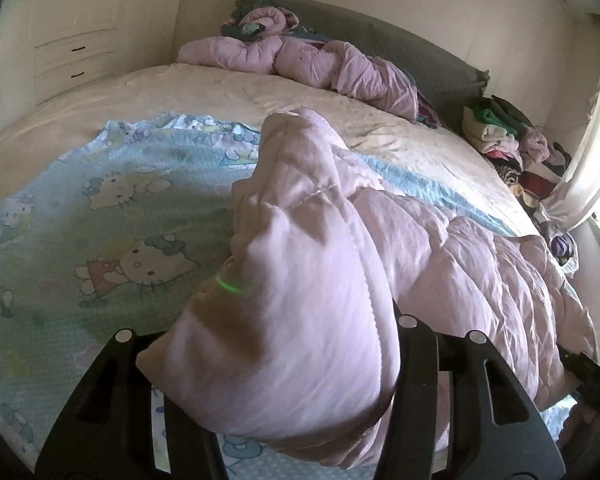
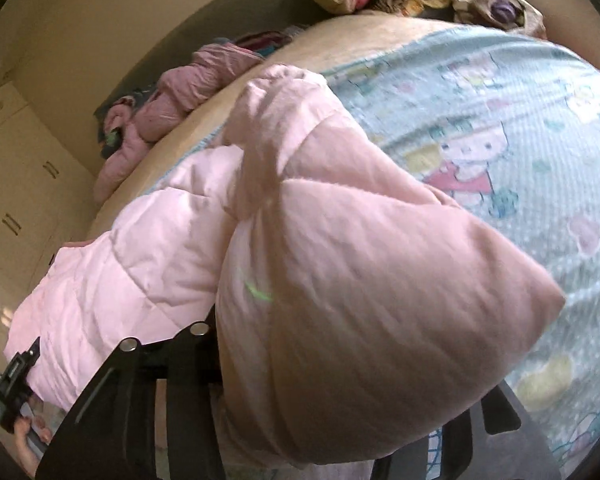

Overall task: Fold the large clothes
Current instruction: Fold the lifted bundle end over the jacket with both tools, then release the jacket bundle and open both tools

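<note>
Jaws of both grippers — left gripper point(image 1: 300, 400), right gripper point(image 2: 300, 420) — are pinched on the pink quilted jacket point(image 1: 460, 264); folding is underway — laying flat on the bed point(image 1: 220, 92) is needed.

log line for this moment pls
task: fold large clothes | left gripper: shut on pink quilted jacket | right gripper: jacket between jaws, grip unclear | surface: cartoon cat blanket on bed

One bed point(image 1: 180, 92) carries two pink quilted garments point(image 1: 300, 280), one cartoon-print blanket point(image 1: 100, 208), and one clothes pile point(image 1: 508, 140) at its corner.
</note>
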`<state>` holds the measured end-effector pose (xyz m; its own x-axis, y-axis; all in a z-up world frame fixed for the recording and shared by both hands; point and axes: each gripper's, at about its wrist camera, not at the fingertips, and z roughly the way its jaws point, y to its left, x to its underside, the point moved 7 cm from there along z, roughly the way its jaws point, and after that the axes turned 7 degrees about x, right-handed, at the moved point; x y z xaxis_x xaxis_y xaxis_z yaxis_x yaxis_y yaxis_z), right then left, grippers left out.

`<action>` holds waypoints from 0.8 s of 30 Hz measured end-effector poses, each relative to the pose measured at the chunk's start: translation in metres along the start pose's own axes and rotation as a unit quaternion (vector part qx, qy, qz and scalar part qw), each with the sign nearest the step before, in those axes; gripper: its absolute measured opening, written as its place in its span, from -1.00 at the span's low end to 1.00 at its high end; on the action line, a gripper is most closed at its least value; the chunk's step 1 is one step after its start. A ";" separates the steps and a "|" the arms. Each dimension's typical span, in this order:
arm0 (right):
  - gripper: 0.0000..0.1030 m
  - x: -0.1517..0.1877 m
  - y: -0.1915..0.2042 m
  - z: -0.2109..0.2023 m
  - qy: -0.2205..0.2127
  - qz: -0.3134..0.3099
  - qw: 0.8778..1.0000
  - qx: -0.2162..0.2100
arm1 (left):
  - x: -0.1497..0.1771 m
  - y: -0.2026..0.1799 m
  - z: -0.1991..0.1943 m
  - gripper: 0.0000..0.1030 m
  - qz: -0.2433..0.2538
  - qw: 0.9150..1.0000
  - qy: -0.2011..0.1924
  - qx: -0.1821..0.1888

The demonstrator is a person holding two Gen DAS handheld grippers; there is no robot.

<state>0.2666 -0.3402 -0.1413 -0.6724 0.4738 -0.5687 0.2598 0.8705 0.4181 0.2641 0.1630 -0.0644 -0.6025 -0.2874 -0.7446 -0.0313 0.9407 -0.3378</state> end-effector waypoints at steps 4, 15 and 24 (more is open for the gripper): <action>0.38 0.005 -0.014 0.008 0.032 0.063 0.997 -0.011 | 0.002 0.003 0.001 -0.17 -0.001 1.000 0.004 0.003; 0.85 0.010 -0.023 -0.023 0.020 0.015 0.998 0.066 | 0.007 0.010 0.003 -0.02 0.001 1.000 0.020 0.006; 0.91 0.006 -0.023 -0.062 -0.030 -0.035 0.994 0.103 | 0.013 0.008 -0.005 0.49 0.017 0.999 0.037 -0.017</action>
<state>0.2133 -0.3659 -0.1105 -0.6527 0.4127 -0.6353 0.3538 0.9076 0.2261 0.2519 0.1681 -0.0738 -0.6602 -0.2420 -0.7110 -0.0356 0.9557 -0.2921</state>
